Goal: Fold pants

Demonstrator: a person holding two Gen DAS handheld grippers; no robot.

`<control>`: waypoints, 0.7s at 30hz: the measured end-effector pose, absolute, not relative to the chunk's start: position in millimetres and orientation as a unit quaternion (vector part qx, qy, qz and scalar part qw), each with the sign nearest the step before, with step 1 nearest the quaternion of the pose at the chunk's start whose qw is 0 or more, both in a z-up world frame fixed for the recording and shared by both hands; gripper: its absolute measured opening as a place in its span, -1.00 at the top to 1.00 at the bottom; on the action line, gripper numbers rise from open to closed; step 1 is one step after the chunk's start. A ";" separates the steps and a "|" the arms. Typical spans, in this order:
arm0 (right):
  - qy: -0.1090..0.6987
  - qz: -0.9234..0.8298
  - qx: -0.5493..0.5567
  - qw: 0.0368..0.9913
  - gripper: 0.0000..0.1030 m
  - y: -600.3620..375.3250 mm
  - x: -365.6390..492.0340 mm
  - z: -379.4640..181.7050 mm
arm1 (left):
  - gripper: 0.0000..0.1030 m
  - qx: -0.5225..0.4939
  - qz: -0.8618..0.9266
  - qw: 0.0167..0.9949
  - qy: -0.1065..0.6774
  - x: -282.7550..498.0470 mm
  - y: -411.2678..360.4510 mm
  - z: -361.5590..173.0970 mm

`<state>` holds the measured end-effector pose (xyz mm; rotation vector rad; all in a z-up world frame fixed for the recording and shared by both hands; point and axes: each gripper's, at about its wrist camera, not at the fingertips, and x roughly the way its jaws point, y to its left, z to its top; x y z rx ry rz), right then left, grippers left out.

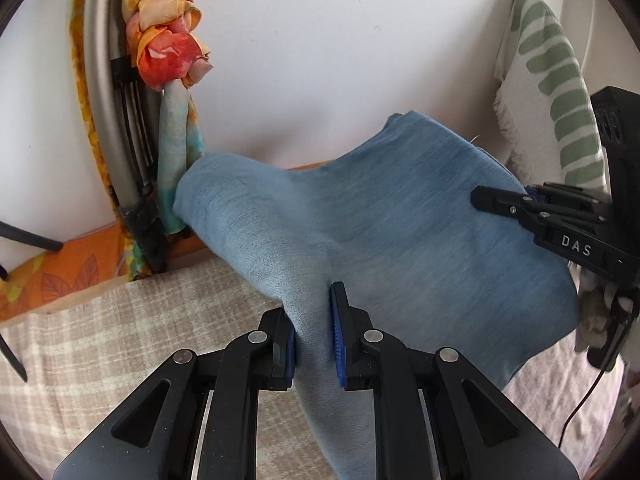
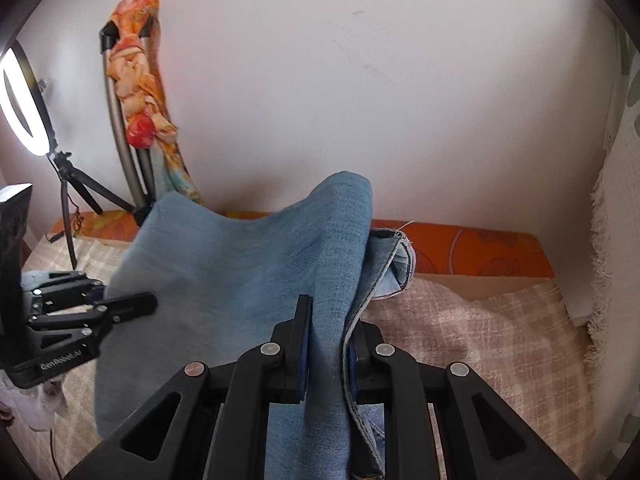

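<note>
Light blue denim pants (image 1: 384,216) hang lifted above a beige plaid blanket (image 1: 120,340). My left gripper (image 1: 312,332) is shut on a fold of the pants; the cloth runs between its blue pads. In the right wrist view my right gripper (image 2: 328,340) is shut on another fold of the pants (image 2: 240,280), with a stitched hem edge (image 2: 396,264) showing to its right. The right gripper also shows in the left wrist view (image 1: 504,200) at the cloth's right side, and the left gripper shows in the right wrist view (image 2: 120,304) at the cloth's left side.
A white wall lies ahead. An orange patterned cushion (image 2: 480,252) runs along the wall. A ring light (image 2: 24,104) on a tripod and a stand draped with an orange scarf (image 1: 168,40) are at the left. A green-striped towel (image 1: 560,92) hangs at the right.
</note>
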<state>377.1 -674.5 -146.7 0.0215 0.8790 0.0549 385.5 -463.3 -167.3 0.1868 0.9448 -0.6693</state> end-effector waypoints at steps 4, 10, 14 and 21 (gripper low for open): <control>0.439 0.010 -0.007 0.898 0.63 -674.7 380.6 -154.4 | 0.70 0.107 -0.305 0.837 0.441 383.5 -470.4 -168.1; 0.448 -0.027 -0.025 0.893 0.29 -679.0 381.6 -157.8 | 0.59 0.146 -0.296 0.846 0.419 375.8 -474.8 -162.5; 0.442 -0.028 -0.022 0.896 0.26 -681.0 377.8 -156.1 | 0.40 0.157 -0.292 0.848 0.413 370.5 -475.7 -159.0; 0.433 -0.031 -0.031 0.900 -0.11 -683.4 366.4 -147.2 | -0.05 0.156 -0.288 0.857 0.399 364.3 -472.4 -148.3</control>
